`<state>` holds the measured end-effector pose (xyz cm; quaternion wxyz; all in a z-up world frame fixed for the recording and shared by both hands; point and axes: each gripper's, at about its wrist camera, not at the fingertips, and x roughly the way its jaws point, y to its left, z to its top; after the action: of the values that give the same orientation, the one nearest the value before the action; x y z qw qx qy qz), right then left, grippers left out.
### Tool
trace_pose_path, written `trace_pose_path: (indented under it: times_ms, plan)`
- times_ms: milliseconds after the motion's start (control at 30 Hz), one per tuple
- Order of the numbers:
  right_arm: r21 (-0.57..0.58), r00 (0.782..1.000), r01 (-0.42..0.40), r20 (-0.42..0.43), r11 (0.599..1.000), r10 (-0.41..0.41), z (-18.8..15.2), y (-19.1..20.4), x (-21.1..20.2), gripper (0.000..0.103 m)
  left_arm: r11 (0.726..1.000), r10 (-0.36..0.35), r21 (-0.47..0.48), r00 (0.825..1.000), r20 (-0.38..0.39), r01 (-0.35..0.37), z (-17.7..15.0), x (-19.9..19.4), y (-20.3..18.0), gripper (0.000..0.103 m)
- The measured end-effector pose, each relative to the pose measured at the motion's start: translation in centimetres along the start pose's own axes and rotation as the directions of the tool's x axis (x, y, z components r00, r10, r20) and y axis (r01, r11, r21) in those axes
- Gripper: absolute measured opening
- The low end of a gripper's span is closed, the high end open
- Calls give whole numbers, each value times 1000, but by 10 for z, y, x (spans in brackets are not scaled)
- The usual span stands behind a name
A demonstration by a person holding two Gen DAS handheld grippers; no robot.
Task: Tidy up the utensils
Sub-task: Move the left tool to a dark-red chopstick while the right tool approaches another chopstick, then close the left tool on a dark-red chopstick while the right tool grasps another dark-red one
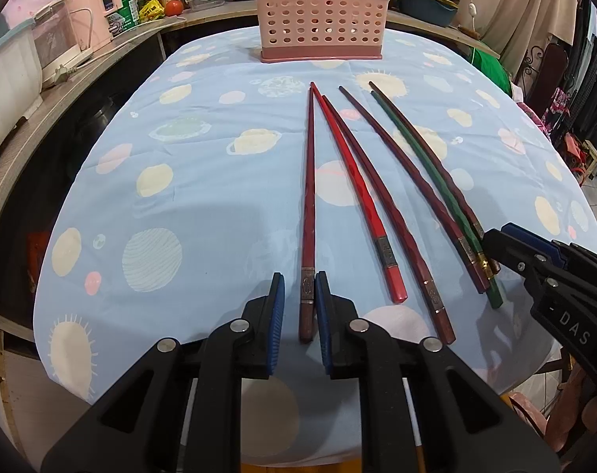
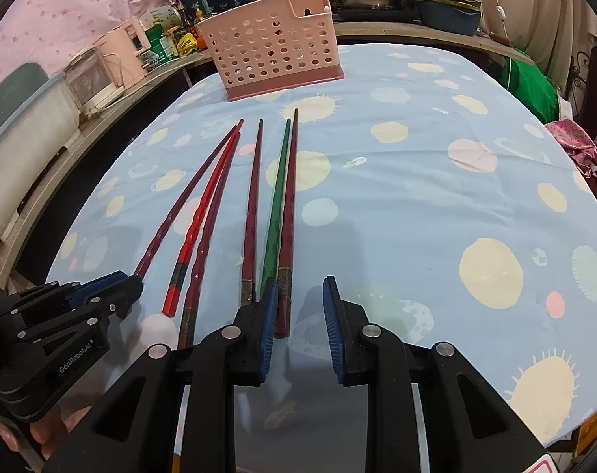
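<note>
Fig.: your left hand-held gripper (image 1: 300, 295) is released astride the leftmost chopstick (image 1: 308, 197); right hand-held gripper (image 2: 300, 303) released, w/ neighbouring green chopstick (image 2: 276, 205) risking a double pick-up.

- Tablecloth (image 1: 203, 181): light blue, printed with pale yellow, pink and mint planets and suns.
- Basket (image 1: 318, 12): pink, dotted with holes.
- Chopsticks: bright red (image 1: 353, 189), green (image 1: 428, 185), dark maroon (image 1: 309, 205).
- Gripper pads (image 1: 276, 327): blue.
</note>
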<state>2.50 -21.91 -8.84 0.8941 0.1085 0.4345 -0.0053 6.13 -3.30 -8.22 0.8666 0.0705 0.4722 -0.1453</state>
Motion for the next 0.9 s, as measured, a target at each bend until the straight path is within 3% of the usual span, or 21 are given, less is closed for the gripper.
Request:
trace_pose_path:
  times_ms: [367, 533, 900]
  plan:
    - [-39, 1000, 26, 6, 999, -25, -3, 6, 2, 22, 1000, -3, -3, 1000, 1, 3, 1, 0, 0, 15]
    - [-29, 999, 33, 5, 999, -33, -3, 1, 1, 8, 1000, -18, -14, 1000, 1, 18, 0, 0, 3, 9]
    - [-14, 998, 21, 60, 1000, -20, 5, -1, -23, 7, 996, -69, -54, 998, 9, 70, 1, -14, 11, 7]
